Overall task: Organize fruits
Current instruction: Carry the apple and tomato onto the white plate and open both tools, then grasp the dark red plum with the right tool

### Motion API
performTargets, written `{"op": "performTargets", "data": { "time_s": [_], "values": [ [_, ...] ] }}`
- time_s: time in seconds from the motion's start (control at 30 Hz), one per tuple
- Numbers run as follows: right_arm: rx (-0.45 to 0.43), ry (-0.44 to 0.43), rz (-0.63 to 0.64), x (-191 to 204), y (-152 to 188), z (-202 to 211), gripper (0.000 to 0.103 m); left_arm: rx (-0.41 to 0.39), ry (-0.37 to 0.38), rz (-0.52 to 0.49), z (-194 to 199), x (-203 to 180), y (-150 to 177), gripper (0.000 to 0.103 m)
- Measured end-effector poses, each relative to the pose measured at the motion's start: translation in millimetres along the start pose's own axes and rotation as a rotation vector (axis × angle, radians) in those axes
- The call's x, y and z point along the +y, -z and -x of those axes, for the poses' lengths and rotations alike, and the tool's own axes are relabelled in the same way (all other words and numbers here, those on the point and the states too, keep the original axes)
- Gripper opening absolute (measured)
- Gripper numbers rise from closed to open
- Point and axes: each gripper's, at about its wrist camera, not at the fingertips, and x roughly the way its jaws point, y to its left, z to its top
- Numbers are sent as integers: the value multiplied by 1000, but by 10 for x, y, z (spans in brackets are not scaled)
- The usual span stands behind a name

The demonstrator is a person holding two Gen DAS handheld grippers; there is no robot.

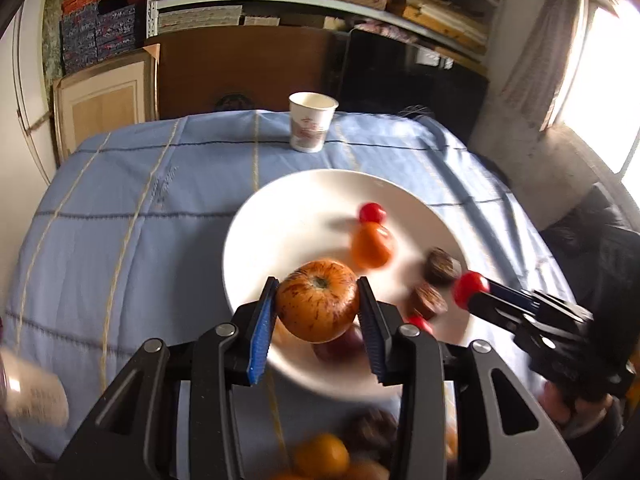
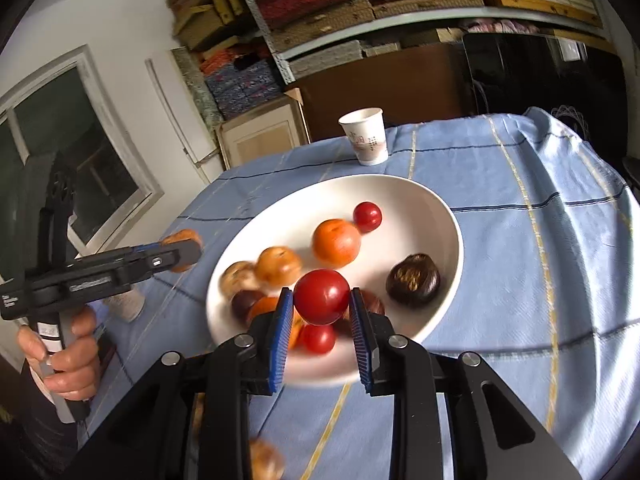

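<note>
While clamped, apple (image 1: 318, 300) between left claw (image 1: 318, 308)

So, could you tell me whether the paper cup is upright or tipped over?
Upright: the paper cup stands on its base on the blue tablecloth, mouth upward.

The bowl (image 2: 436, 216) is plain white; the tablecloth (image 2: 520, 240) is pale blue — checked with thin dark and cream lines; the paper cup (image 1: 311, 125) is white with reddish print.

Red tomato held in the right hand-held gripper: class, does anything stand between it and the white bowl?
Nothing visible does. The right hand-held gripper holds the red tomato directly over the white bowl, with only other fruit lying below.
</note>
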Motion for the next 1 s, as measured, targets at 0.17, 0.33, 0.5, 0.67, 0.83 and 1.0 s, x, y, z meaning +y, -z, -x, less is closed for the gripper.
{"op": "performTargets", "data": {
  "time_s": [0.17, 0.33, 0.5, 0.67, 0.83, 1.0],
  "values": [
    [-3, 2, -17, -11, -96, -75, 61, 18, -51, 52, -238, 61, -192, 81],
    [-40, 0, 26, 96, -17, 225, 67, -93, -49, 78, 273, 78, -79, 92],
    [-25, -4, 56, 187, 282, 467, 67, -111, -63, 80, 690, 87, 364, 96],
    [17, -19, 102, 337, 747, 649, 67, -102, -82, 105, 879, 146, 954, 98],
    [23, -30, 115, 542, 1166, 863, 67, -87, -92, 108, 922, 156, 1472, 98],
    [4, -46, 126, 738, 1345, 982, 67, -33, -122, 79, 839, 105, 1741, 98]
  ]
}}
